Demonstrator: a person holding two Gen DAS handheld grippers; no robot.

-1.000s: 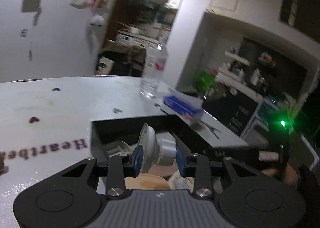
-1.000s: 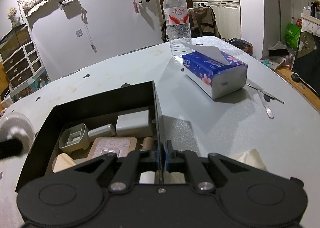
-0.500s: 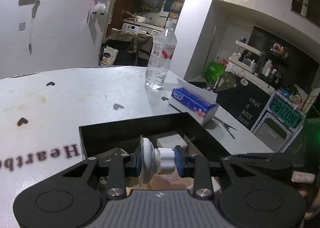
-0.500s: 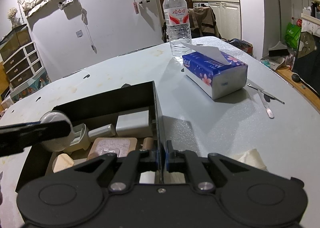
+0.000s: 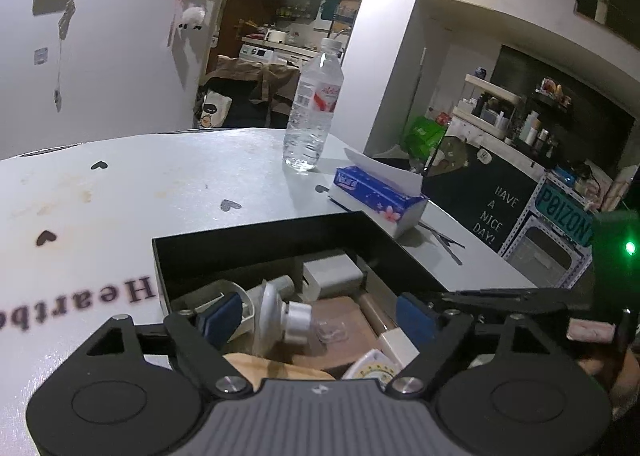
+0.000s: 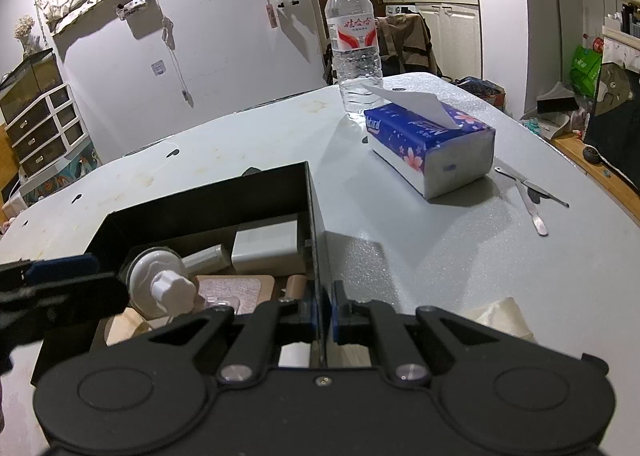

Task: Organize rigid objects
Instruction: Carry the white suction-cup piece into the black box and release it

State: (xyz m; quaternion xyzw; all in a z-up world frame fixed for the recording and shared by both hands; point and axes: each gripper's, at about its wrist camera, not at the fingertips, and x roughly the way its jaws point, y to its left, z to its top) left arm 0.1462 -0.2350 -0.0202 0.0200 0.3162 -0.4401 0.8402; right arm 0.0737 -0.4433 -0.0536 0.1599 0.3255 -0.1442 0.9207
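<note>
A: Suction-cup hook, clear disc with a white knob [image 5: 280, 312], lies inside the open black rectangular box [image 5: 256, 240], lower centre of the left wrist view. Same piece sits lower left in the right wrist view [image 6: 160, 284].

B: Left gripper [image 5: 316, 316]?

A: Fingers spread wide, blue pads [image 5: 220, 316] on either side of the hook, neither one touching it.

B: Right gripper [image 6: 320, 312]?

A: Pinched onto the box's right wall, pads pressed to both faces of the thin edge, bottom centre of its frame.

B: Box contents?

A: Grey rectangular block [image 6: 266, 246] at the far right corner, small grey cylinder [image 6: 208, 256] beside it, pink-brown flat card with a clear blister [image 6: 232, 290] in the middle. Near-side items partly hidden by the grippers.

B: Rest of the white tabletop [image 6: 420, 252]?

A: Clear plastic water bottle with red label [image 6: 352, 35] upright, upper centre. Blue floral tissue pack [image 6: 432, 143] just in front of it. Metal tweezers [image 6: 528, 195] right of the pack.
</note>
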